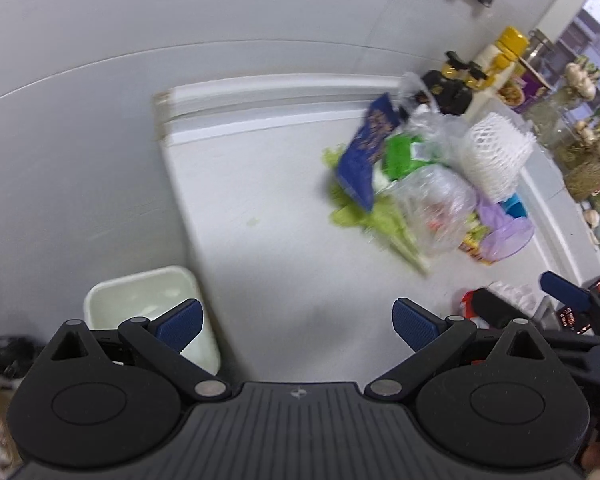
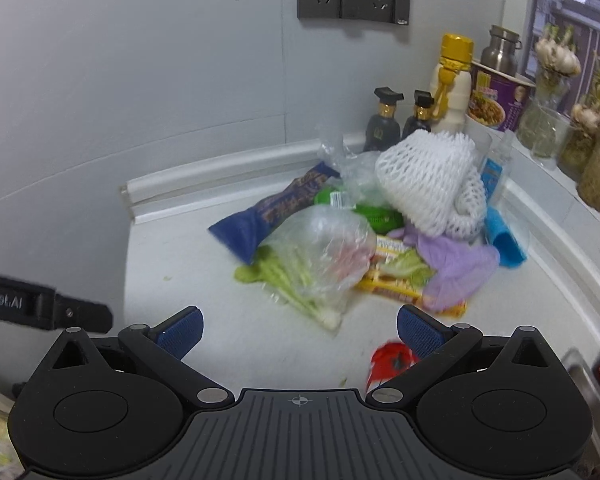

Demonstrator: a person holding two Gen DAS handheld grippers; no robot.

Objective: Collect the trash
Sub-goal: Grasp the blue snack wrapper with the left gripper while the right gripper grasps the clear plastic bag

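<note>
White bench (image 2: pixel 220 344), trash heaped toward its back right corner: white foam net (image 2: pixel 428 184) on top, blue snack bag (image 2: pixel 268 212) at the heap's left, clear bag (image 2: pixel 324 256) over greens at the front, purple glove (image 2: pixel 456 268) at the right. White bin (image 1: pixel 148 300) off the bench's left edge. Red wrapper (image 2: pixel 392 360) near the front edge. Left gripper (image 1: pixel 298 324) and right gripper (image 2: pixel 300 330) both spread wide, holding nothing.

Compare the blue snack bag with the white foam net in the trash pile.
The blue snack bag is flat, long, printed and lies on the counter; the white foam net is bulky, domed, open-meshed and sits on top of the pile. The bag is dark, the net plain white. Both lie untouched, ahead of the open right tongs.
</note>
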